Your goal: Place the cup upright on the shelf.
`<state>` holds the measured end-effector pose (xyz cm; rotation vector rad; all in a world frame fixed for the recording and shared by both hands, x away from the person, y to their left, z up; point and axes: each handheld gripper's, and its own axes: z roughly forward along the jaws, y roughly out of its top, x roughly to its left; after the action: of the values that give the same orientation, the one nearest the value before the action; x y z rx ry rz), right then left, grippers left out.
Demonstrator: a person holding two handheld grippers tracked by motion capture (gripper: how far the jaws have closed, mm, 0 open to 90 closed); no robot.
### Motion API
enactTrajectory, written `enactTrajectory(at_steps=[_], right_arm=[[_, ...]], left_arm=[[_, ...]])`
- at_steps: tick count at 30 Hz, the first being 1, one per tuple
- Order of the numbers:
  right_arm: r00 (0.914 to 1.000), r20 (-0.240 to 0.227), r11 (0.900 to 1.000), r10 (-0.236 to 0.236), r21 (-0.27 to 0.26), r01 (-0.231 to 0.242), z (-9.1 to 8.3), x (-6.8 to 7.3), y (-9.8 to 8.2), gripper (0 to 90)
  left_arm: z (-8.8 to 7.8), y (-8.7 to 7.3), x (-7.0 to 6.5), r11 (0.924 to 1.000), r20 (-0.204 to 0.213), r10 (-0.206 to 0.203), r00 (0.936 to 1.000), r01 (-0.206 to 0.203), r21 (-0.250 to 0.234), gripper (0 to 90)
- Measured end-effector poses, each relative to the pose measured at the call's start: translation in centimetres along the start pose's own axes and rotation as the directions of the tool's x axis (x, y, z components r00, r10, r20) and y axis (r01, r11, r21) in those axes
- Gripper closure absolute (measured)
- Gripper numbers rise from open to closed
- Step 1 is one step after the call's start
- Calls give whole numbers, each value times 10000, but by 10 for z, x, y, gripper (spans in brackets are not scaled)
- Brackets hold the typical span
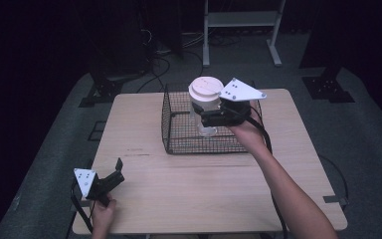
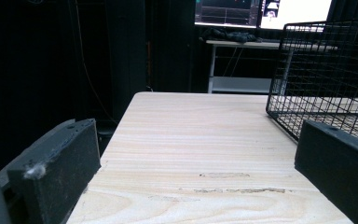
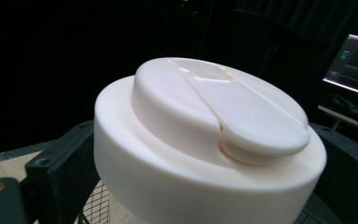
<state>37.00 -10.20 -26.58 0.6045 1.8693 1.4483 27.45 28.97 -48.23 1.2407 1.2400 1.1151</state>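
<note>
R gripper jaws clamp cup over basket; forearm outstretched.

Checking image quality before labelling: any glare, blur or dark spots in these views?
High view: room dark beyond the table, which is evenly lit. Right gripper view: white lidded cup very close, bright, slightly soft, backdrop black. Left gripper view: near jaws blurred, wire basket sharp, monitors glaring.

No readable text from my end. The monitors behind the worktop show graph traces and a bright window, lettering too small to make out. Another screen has plot lines only, nothing legible. The cup lid is plain white, with no brand or marking.
</note>
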Motion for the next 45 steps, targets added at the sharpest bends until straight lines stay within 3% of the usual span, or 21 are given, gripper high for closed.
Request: enactTrajectory(at_steps=[19,34,45], right_arm=[[9971,724,9991,226,338,-251,29,-31,-17,39],[9937,1041,9981,421,411,-466,42,-44,-31,39],[9916,1231,9957,409,777,-507,57,-50,-49,39]], left_arm=[[0,0,0,10000,11,5,10000,-5,26,0],[0,0,0,10000,35,13,10000,-13,7,0],[0,0,0,10000,44,10,10000,-11,10,0]])
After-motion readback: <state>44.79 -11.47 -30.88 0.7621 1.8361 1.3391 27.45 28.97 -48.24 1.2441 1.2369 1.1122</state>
